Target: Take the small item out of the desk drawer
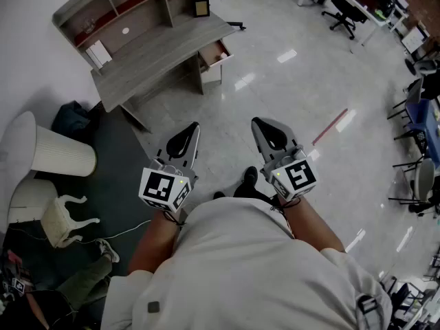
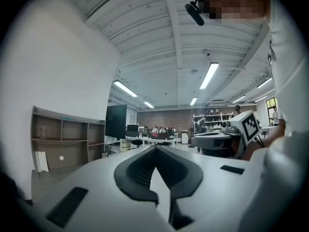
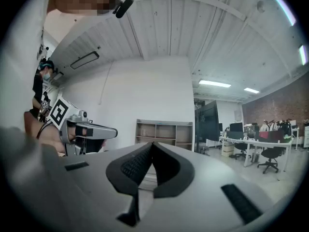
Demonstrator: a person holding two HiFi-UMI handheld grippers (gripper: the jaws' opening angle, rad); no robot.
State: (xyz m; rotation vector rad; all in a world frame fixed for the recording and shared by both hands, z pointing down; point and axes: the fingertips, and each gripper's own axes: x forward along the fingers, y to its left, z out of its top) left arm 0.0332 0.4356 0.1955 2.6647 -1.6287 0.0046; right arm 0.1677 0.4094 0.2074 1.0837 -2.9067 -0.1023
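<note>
Grey-wood desk (image 1: 158, 53), drawer (image 1: 215, 52) open, its inside indistinct from afar

We see the desk drawer (image 1: 215, 52) pulled out, open, under the right end of the grey wooden desk (image 1: 161, 47) by the wall. Contents too small to tell.

Glossy pale tiled floor (image 1: 275, 95), crossed by a thin red strip (image 1: 330, 127). At left, dark green rug (image 1: 124, 163). Beside it, white ribbed cylinder (image 1: 58, 155). Just below that, small white piece of furniture with curved legs (image 1: 65, 220). Black wheeled office chair (image 1: 342, 11) well apart at upper right. Overhead, long ceiling strip lamp (image 2: 209, 75). Big black screen (image 2: 116, 121) near the white wall.
</note>
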